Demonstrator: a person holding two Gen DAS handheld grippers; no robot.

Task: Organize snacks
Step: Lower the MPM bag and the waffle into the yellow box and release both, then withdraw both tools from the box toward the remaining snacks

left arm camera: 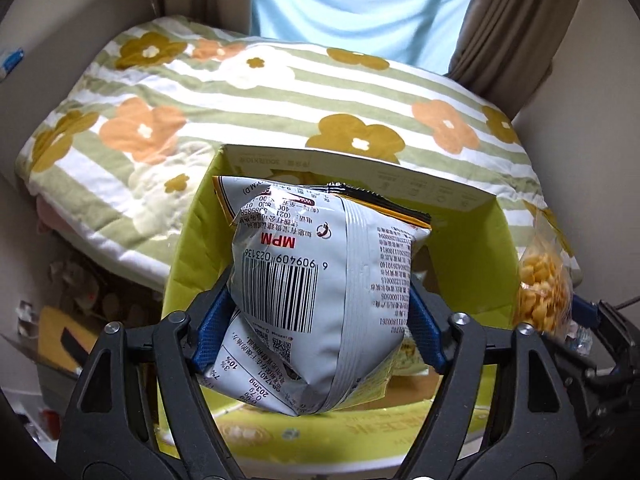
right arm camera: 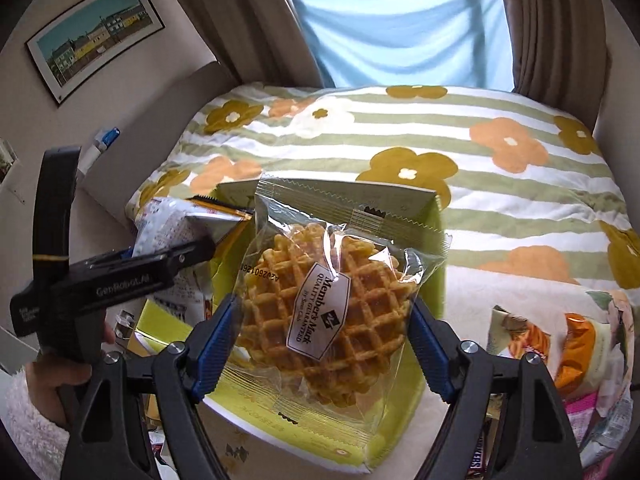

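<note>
My left gripper (left arm camera: 320, 312) is shut on a silver snack bag (left arm camera: 320, 280) with a barcode, held over the open yellow-green cardboard box (left arm camera: 496, 248). My right gripper (right arm camera: 320, 320) is shut on a clear-wrapped waffle (right arm camera: 320, 292) labelled Member's Mark, held above the same box (right arm camera: 434, 276). The left gripper (right arm camera: 120, 276) and its silver bag (right arm camera: 168, 228) show at the left of the right wrist view. The waffle pack (left arm camera: 540, 292) shows at the right edge of the left wrist view, beside the box.
The box sits on a bed with a green-striped flowered quilt (left arm camera: 280, 92). Several loose snack packs (right arm camera: 572, 340) lie at the right of the box. Clutter lies on the floor (left arm camera: 80, 300) to the left. Curtains (right arm camera: 560, 20) and a blue cloth hang behind.
</note>
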